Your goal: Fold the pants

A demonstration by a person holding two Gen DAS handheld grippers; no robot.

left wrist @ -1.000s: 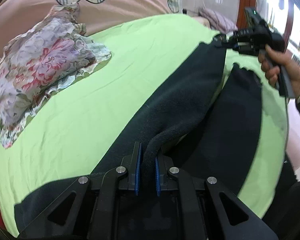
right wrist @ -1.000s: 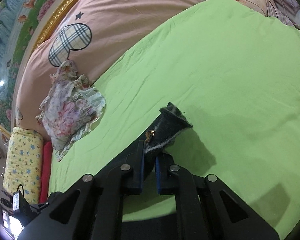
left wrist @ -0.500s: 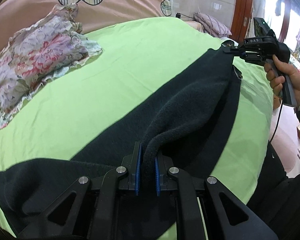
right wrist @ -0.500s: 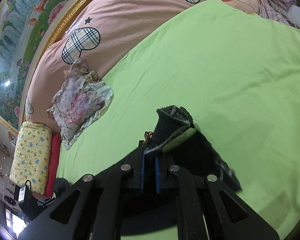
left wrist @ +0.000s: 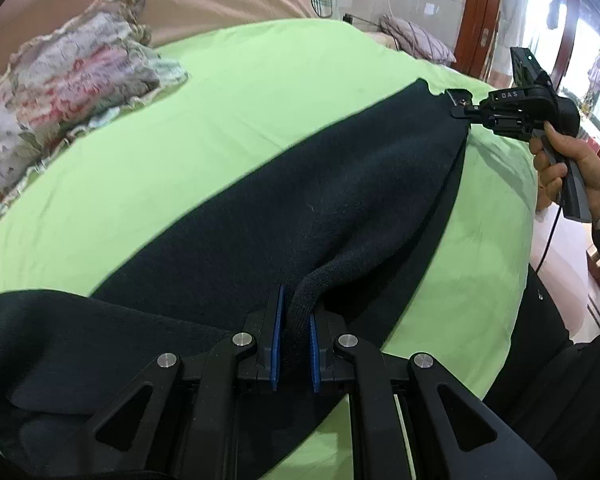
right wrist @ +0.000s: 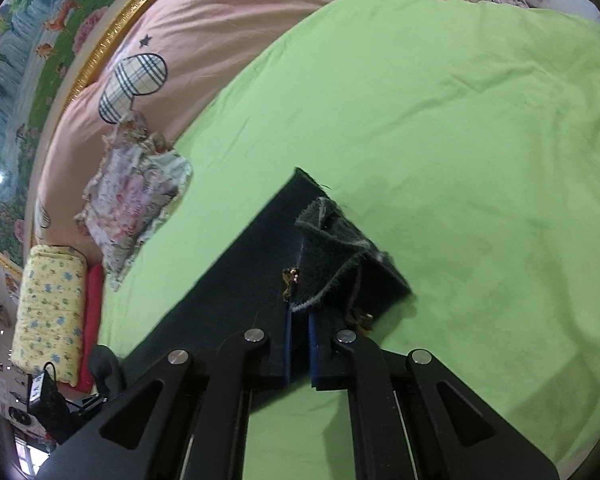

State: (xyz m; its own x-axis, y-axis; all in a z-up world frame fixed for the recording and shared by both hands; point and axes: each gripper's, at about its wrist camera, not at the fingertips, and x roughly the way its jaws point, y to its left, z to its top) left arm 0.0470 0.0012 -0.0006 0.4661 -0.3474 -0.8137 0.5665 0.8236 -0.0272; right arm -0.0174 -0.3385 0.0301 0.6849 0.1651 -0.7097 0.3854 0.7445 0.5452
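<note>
Dark navy pants [left wrist: 300, 200] lie lengthwise on a green sheet [left wrist: 259, 92], one leg laid over the other. My left gripper [left wrist: 293, 320] is shut on a fold of the pants near the crotch end. My right gripper [right wrist: 297, 320] is shut on the cuff [right wrist: 332, 252] of the upper leg, which curls up showing its grey inside. In the left wrist view the right gripper [left wrist: 460, 110] holds the far end of the pants. The lower leg's edge [left wrist: 432, 248] shows beside the upper one.
A floral frilled pillow [left wrist: 63, 92] lies on the sheet at the left, also in the right wrist view [right wrist: 135, 196]. A pink quilt with plaid hearts [right wrist: 203, 36] is behind it. A yellow bolster [right wrist: 47, 312] sits at the bed's edge. A wooden door frame [left wrist: 476, 12] stands at the right.
The upper leg has been carried across and now covers the other leg. The right gripper has come down with the cuff close to the sheet. Both grippers stay shut on the fabric.
</note>
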